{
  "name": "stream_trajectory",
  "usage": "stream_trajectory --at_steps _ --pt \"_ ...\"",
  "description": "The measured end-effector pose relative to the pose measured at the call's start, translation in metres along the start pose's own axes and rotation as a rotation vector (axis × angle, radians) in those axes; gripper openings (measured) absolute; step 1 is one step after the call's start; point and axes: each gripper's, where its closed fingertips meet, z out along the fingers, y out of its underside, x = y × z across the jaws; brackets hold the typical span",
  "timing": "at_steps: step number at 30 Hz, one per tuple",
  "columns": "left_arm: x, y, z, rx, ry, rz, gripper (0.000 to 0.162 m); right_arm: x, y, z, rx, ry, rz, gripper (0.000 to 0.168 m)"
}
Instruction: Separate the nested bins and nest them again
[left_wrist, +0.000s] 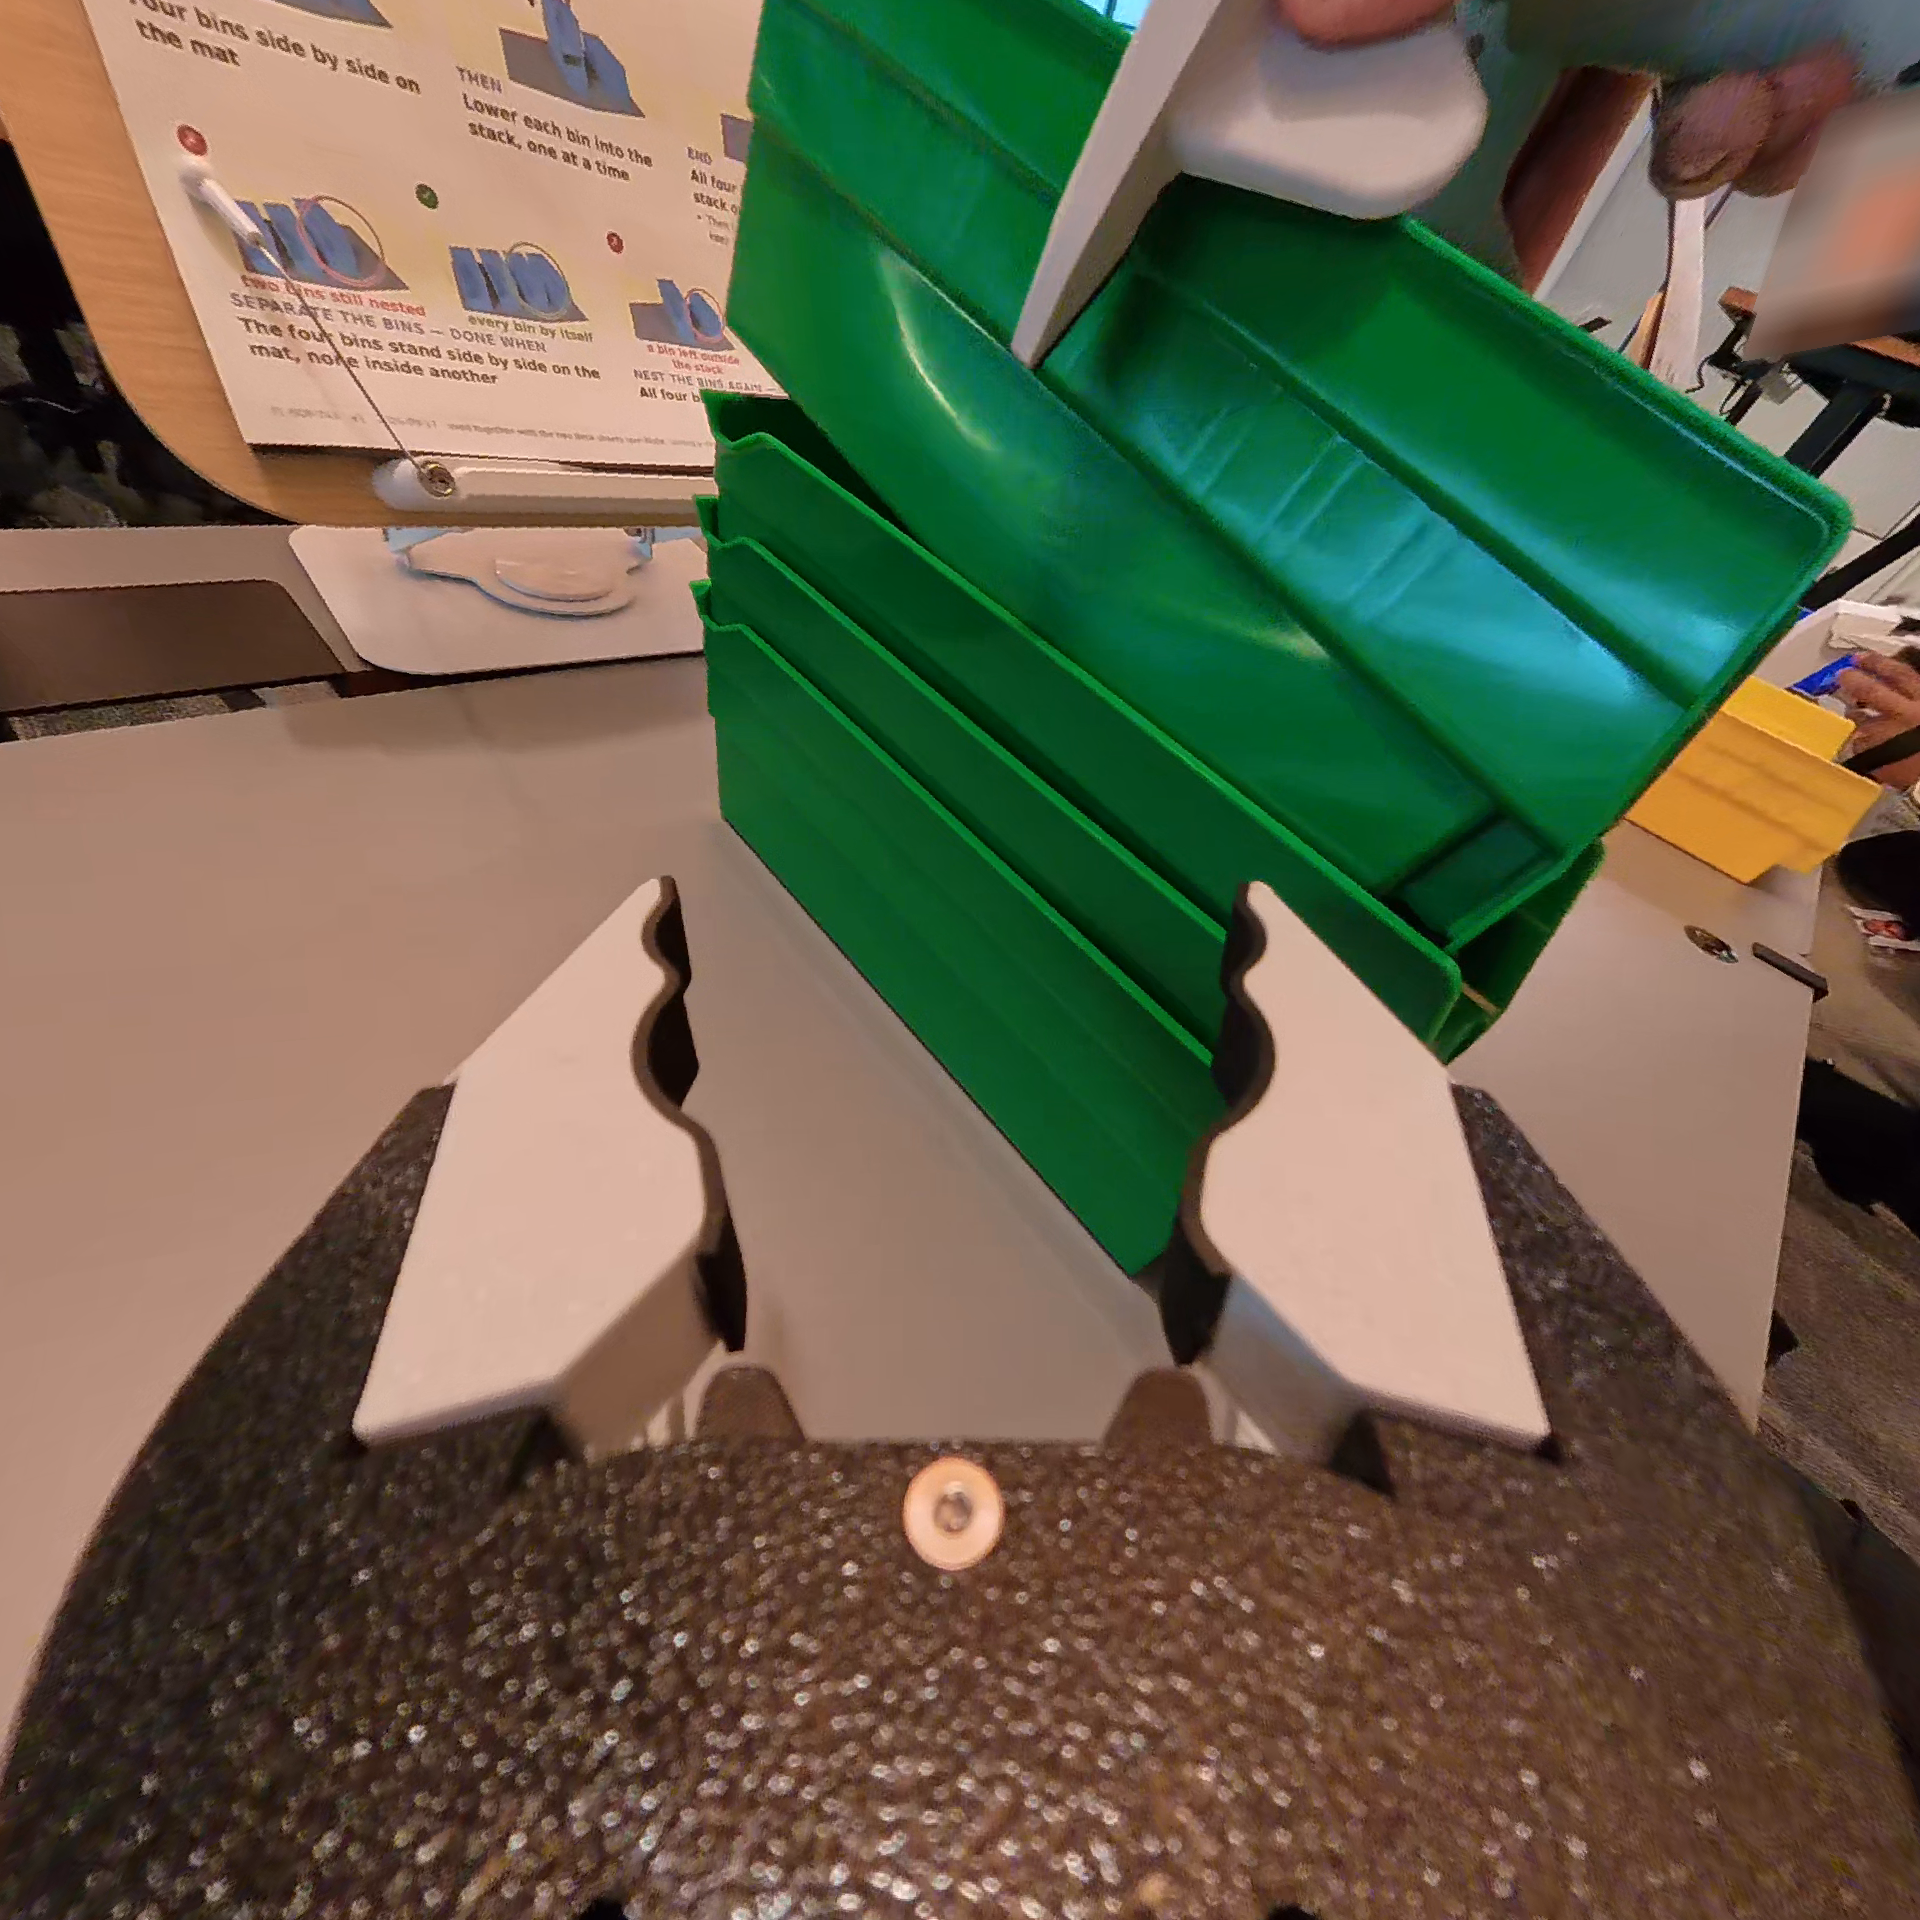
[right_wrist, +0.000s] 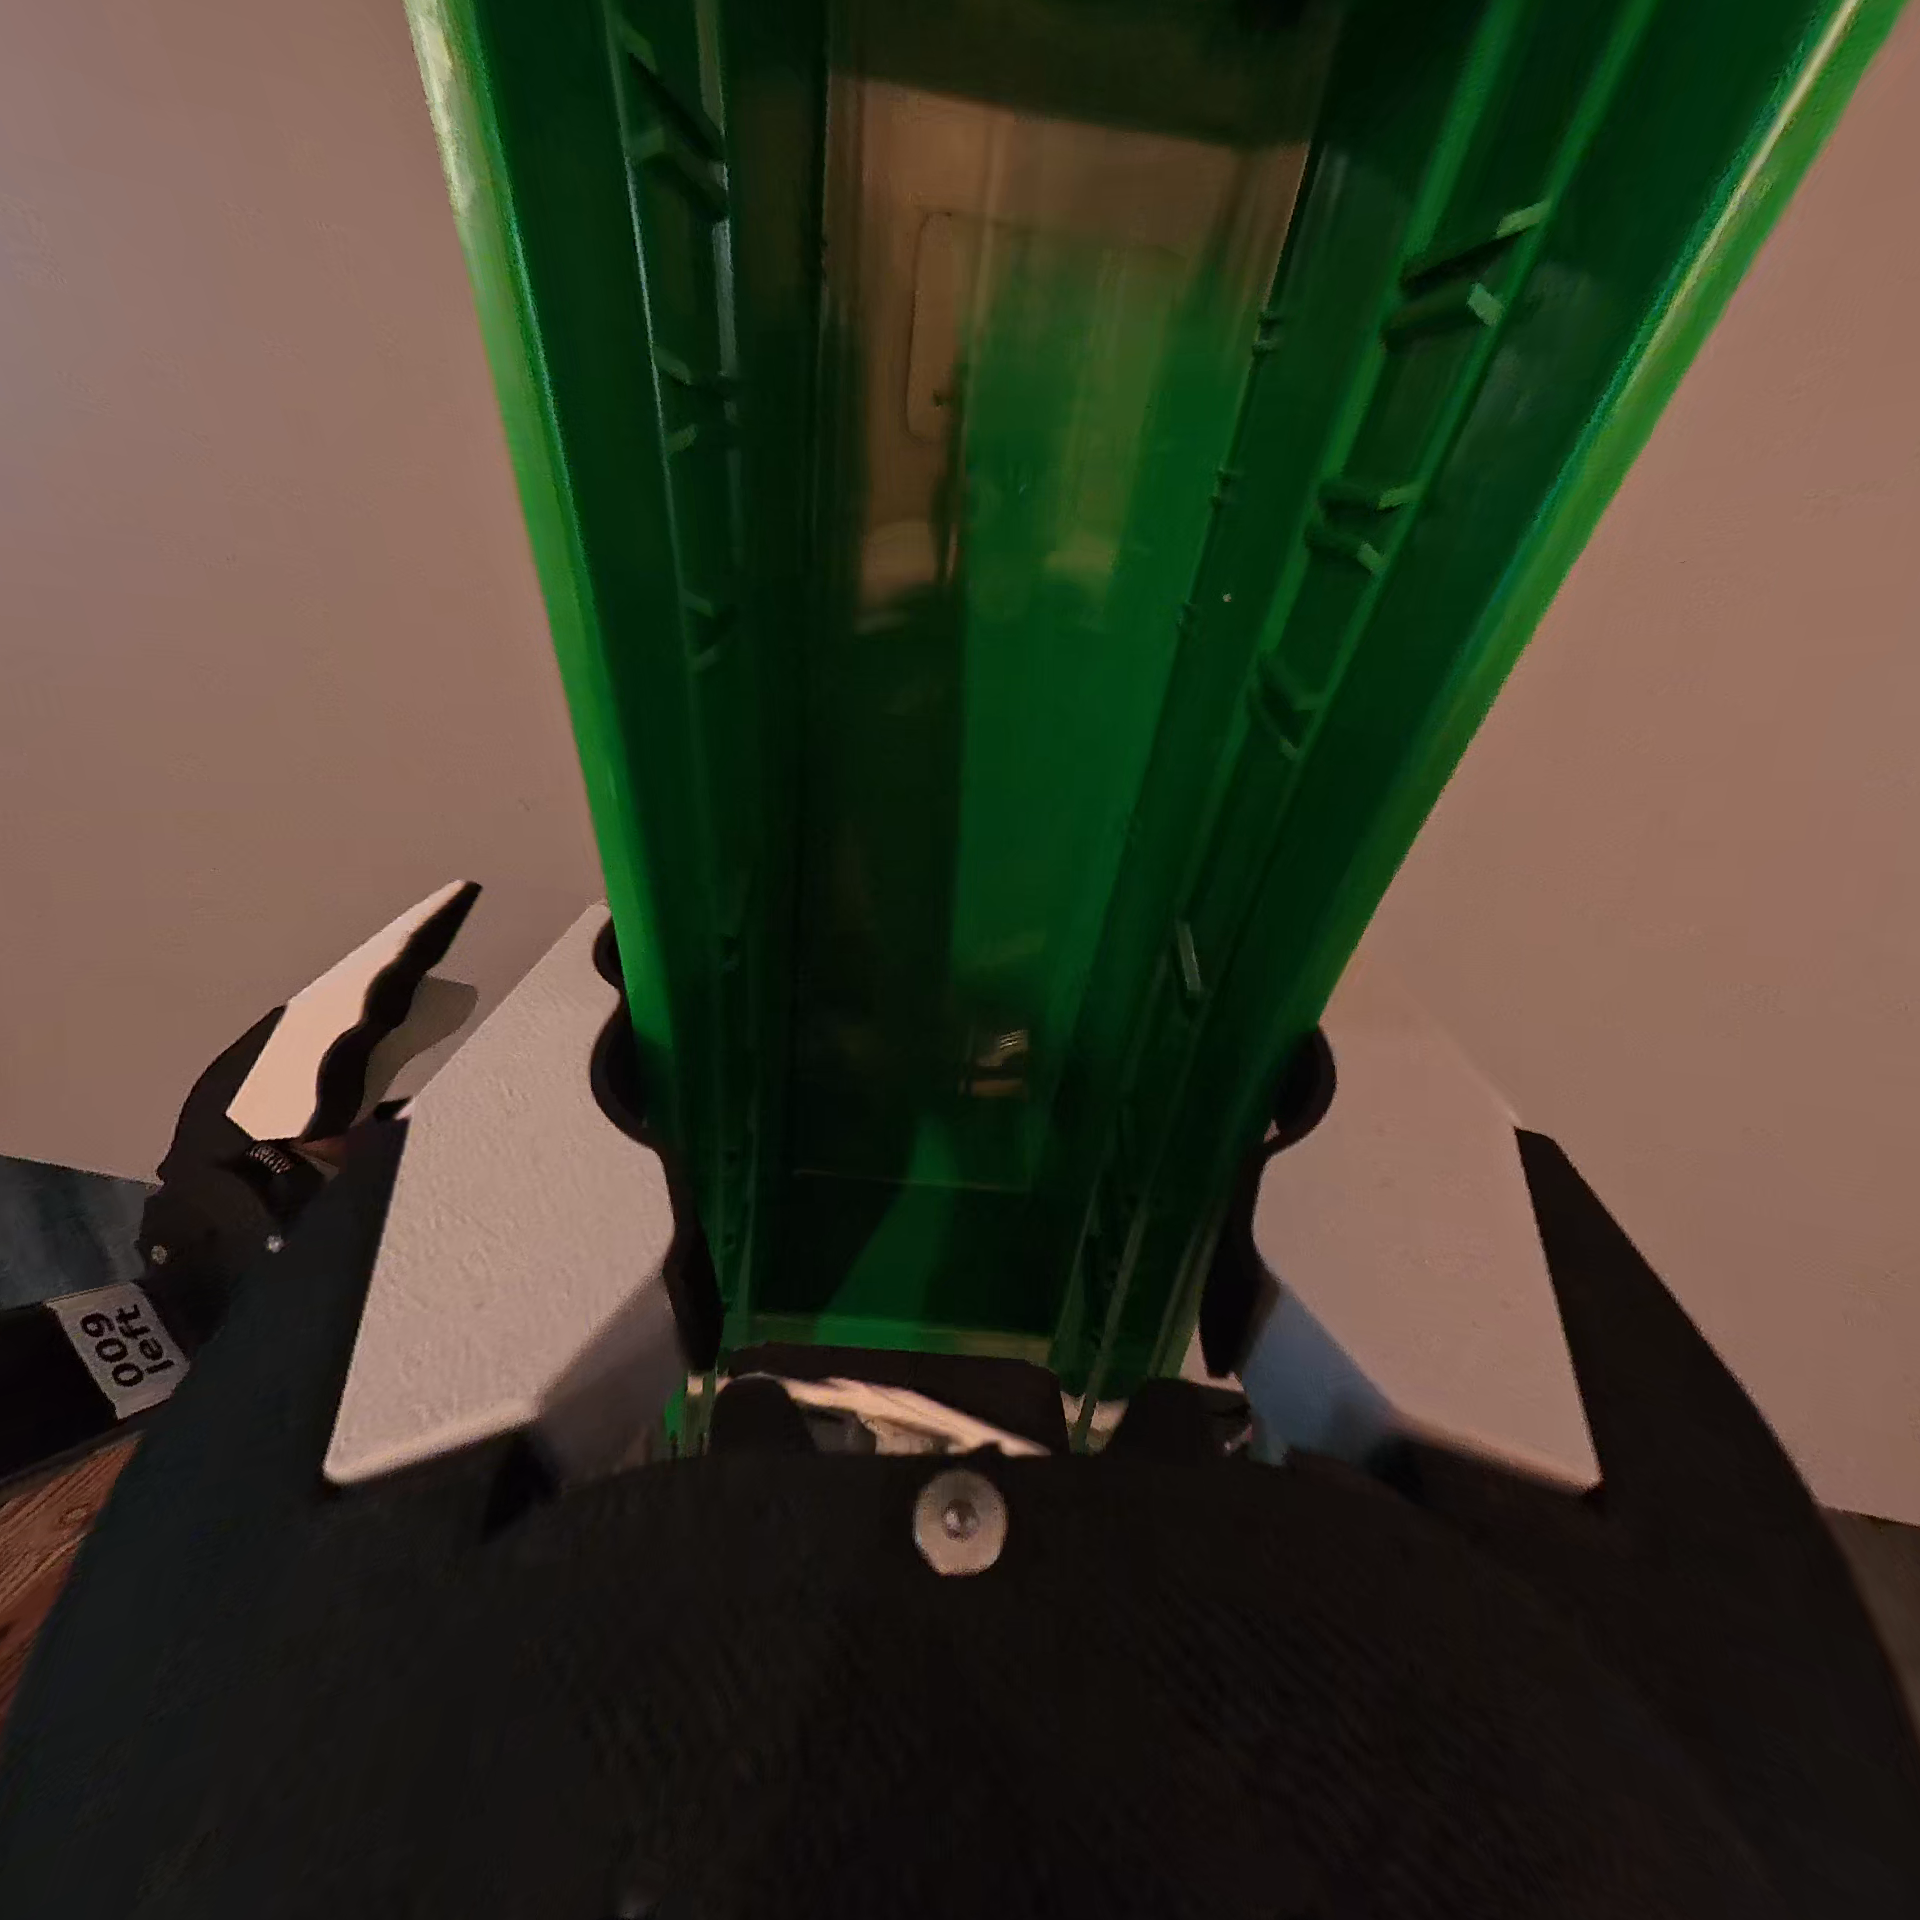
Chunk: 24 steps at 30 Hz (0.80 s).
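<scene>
So the right tongs (right_wrist: 961, 1122) are clamping the top green bin (left_wrist: 1299, 540) across its width at one end, 1 finger on each outer side, and the bin is hanging tilted just above the stack of green bins (left_wrist: 987, 883) with its low end dipping into the stack's top bin. The stack itself is sitting on the grey counter (left_wrist: 312, 935). I'm counting 3 rims in the stack, though the far side is hidden so don't quote me.

The left tongs (left_wrist: 956, 1091) are sitting released and holding nothing, low on the near side of the stack, with the right finger just beside the stack's lower wall. Whether it's actually touching, I can't tell.

Handling-wise, these look like thin moulded plastic: glossy, stiff enough to stay straight from a hold at 1 end, and I'm guessing very light. Slick though, so a squeeze on the smooth sloped walls could slide. The stepped rim and the little ribs under the lip, visible in the right wrist view, are looking like the better place to bite, since the scalloped black pads can catch there. The walls taper, which is why the bins are nesting so tightly, and I'd expect the next bin to want to come up with the top 1 unless the stack is being pinned down.

Behind the stack, a printed instruction sheet (left_wrist: 436, 208) is propped on a wooden stand, and a yellow bin (left_wrist: 1756, 790) is sitting off past the stack's far right end.
</scene>
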Motion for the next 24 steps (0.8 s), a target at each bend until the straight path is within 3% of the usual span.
stream_trajectory --at_steps 11,16,24 --pt "0.000 0.004 0.004 -0.015 0.016 -0.014 0.101 -0.004 0.008 0.007 -0.095 0.131 -0.070 0.122" --pt "0.000 0.004 0.003 -0.013 0.022 -0.022 0.101 0.001 0.021 0.012 -0.173 0.111 -0.059 0.123" --pt "0.001 0.002 0.001 -0.010 0.026 -0.023 0.101 0.002 0.026 0.036 -0.158 0.045 -0.027 0.124"
